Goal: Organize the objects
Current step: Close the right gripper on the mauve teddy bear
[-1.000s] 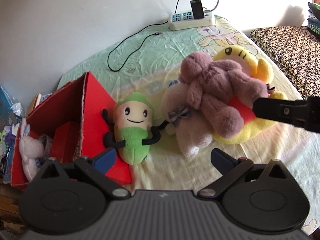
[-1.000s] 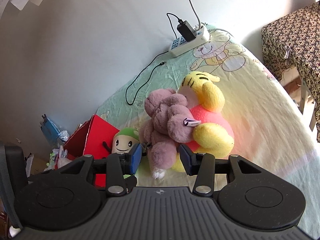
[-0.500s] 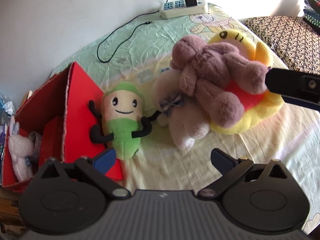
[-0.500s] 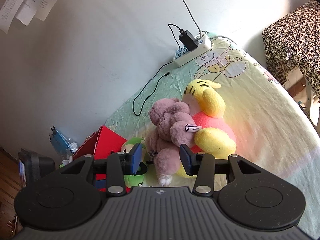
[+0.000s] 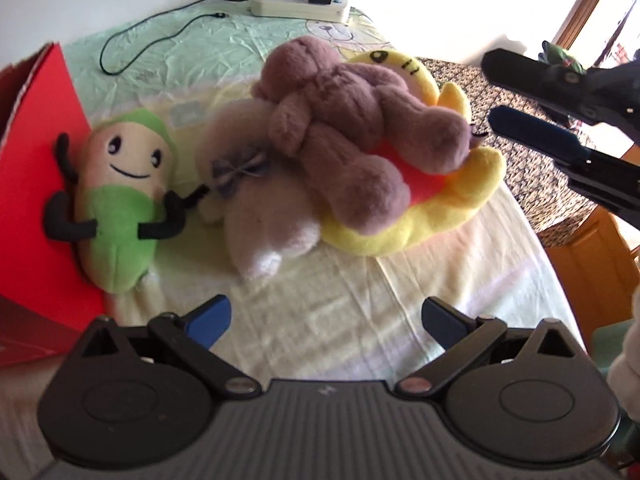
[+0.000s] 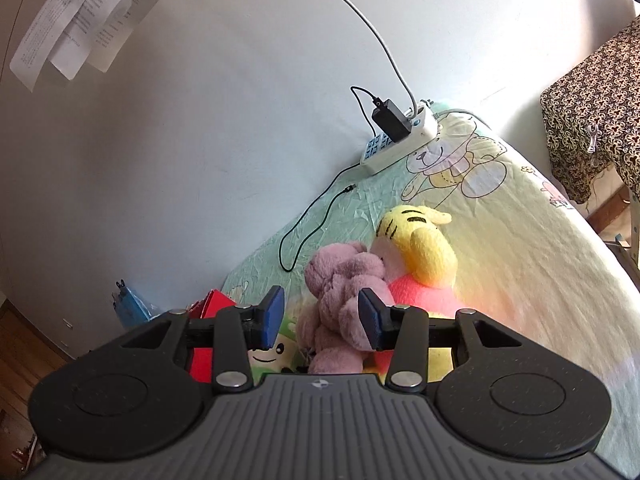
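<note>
On the left edge of the bed sits the red box [image 5: 36, 128], its flap down under the green toy [image 5: 120, 204], which lies face up, long axis running toward the left gripper [image 5: 326, 320]. That gripper hangs above bare sheet [image 5: 360, 292], jaws spread wide, nothing between them. Just ahead of it lies the cream toy [image 5: 264, 216], bow at its neck, its pale foot the nearest bit of plush. Further right, the mauve bear [image 5: 340, 136] sprawls across the yellow bear [image 5: 452, 208], its body slanting from upper left down to lower right. Over at the far right, the right gripper [image 5: 520, 108] hovers beside the mauve bear's outstretched limb, jaws partly parted and empty as far as both views show. That makes the right hand the nearer one to the mauve bear, probably the next pick; the left is better placed for the cream toy.
</note>
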`<state>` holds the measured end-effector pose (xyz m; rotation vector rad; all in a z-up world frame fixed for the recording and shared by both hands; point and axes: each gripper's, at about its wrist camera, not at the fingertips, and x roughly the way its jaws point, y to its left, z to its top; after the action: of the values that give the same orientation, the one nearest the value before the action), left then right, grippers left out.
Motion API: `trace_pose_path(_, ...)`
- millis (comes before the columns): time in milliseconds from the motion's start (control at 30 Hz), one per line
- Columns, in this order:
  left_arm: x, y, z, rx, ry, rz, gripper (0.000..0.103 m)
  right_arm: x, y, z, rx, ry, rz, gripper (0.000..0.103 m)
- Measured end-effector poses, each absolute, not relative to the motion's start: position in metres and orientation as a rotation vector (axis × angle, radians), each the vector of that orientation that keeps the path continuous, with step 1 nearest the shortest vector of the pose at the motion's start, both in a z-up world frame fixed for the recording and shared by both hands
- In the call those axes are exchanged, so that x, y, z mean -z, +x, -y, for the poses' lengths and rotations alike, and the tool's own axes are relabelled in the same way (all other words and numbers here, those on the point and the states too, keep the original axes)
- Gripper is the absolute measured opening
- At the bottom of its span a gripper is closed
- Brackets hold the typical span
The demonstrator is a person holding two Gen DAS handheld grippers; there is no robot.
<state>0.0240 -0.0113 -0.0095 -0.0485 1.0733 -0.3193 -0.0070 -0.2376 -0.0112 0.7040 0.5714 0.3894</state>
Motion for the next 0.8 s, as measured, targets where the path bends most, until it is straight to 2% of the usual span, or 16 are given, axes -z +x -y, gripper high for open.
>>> trace_pose_path(167,0.008,0.038,0.006,0.328,-0.103,-1.063,0.102,0.018,0.018,0.233,-0.376,0.644,-0.566,0.043)
trace_pose_path(433,-0.02,0.064,0.0,0.396,-0.147,-0.922,0.102,0.045,0.053,0.227,-0.391,0.642,-0.693,0.043)
trace_pose_path(533,-0.013,0.079,-0.001,0.424,-0.195,-0.948,0.102,0.052,0.055,0.226,-0.412,0.687,-0.727,0.032)
trace_pose_path(800,-0.003,0.081,-0.011,0.61,-0.293,-0.969,0.101,0.056,0.049,0.23,-0.462,0.726,-0.765,0.027)
